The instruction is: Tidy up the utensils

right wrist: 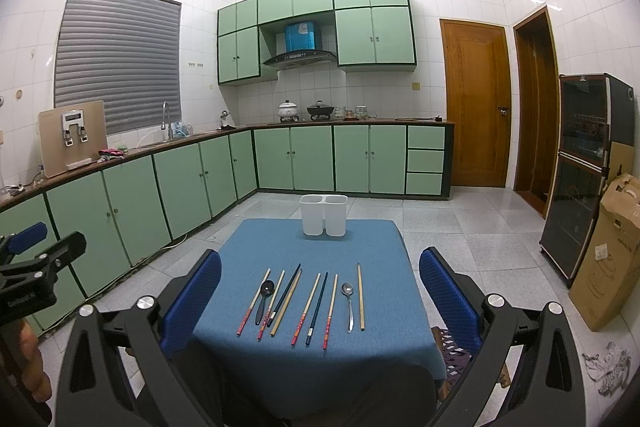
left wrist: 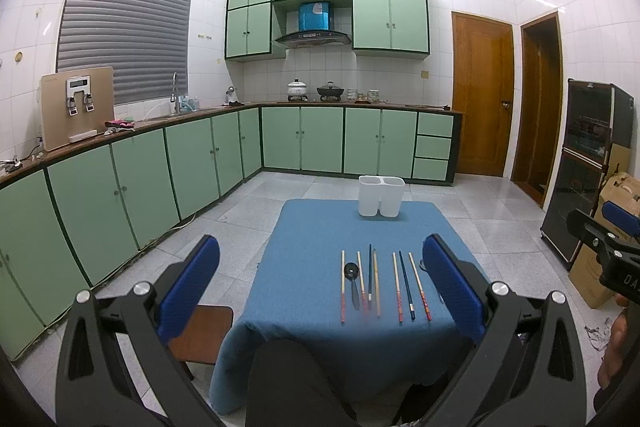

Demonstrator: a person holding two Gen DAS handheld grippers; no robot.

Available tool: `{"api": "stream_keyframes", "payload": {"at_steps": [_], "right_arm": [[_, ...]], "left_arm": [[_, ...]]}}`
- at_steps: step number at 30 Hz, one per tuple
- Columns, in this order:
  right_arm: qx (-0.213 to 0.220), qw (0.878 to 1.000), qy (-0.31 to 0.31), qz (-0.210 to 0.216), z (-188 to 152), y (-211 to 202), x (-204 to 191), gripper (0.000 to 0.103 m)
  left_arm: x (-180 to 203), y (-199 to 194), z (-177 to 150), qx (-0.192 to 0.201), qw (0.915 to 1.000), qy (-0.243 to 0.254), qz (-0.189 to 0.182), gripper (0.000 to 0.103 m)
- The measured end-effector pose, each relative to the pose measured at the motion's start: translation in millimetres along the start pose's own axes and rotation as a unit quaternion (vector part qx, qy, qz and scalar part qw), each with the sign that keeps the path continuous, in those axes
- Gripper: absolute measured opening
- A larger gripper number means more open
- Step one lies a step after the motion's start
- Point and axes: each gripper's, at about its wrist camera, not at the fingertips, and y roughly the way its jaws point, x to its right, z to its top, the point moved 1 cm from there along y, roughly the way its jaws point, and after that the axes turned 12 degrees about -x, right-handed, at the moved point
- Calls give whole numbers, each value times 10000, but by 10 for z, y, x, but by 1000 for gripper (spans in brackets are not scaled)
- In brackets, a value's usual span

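A row of utensils lies on the blue tablecloth [right wrist: 320, 251]: several chopsticks [right wrist: 306, 309], a black spoon [right wrist: 265, 297] at the left and a metal spoon [right wrist: 349, 303] at the right. A white two-compartment holder [right wrist: 324, 215] stands at the table's far edge, empty as far as I can see. My right gripper [right wrist: 320, 291] is open, held above the near edge. My left gripper [left wrist: 320, 275] is open too, above the near left side; its view shows the chopsticks [left wrist: 378, 283], black spoon [left wrist: 352, 281] and holder [left wrist: 381, 195]. Its right finger hides the metal spoon.
A wooden stool [left wrist: 204, 331] stands at the table's left. Green floor cabinets [right wrist: 160, 195] line the left and back walls. A dark cabinet [right wrist: 584, 183] and cardboard box [right wrist: 608, 259] stand at the right. Grey tile floor surrounds the table.
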Motion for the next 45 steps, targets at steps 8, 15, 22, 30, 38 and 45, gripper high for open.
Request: {"api": "stream_keyframes", "payload": {"at_steps": [8, 15, 22, 30, 38, 45], "right_arm": [[-15, 10000, 17, 21, -5, 12, -3, 97], [-6, 10000, 13, 12, -21, -8, 8, 97], [-9, 10000, 22, 18, -15, -12, 8, 97], [-21, 10000, 33, 25, -15, -5, 2, 97], [-12, 10000, 23, 19, -16, -10, -2, 97], [-16, 10000, 31, 16, -19, -13, 1, 97]], "left_arm": [[15, -15, -11, 2, 10000, -6, 32, 98], [18, -25, -2, -7, 10000, -2, 27, 98], [12, -26, -1, -7, 10000, -6, 31, 98], [6, -31, 4, -3, 10000, -6, 27, 98], [9, -31, 9, -3, 10000, 0, 34, 98], [11, -28, 12, -9, 10000, -3, 31, 98]]}}
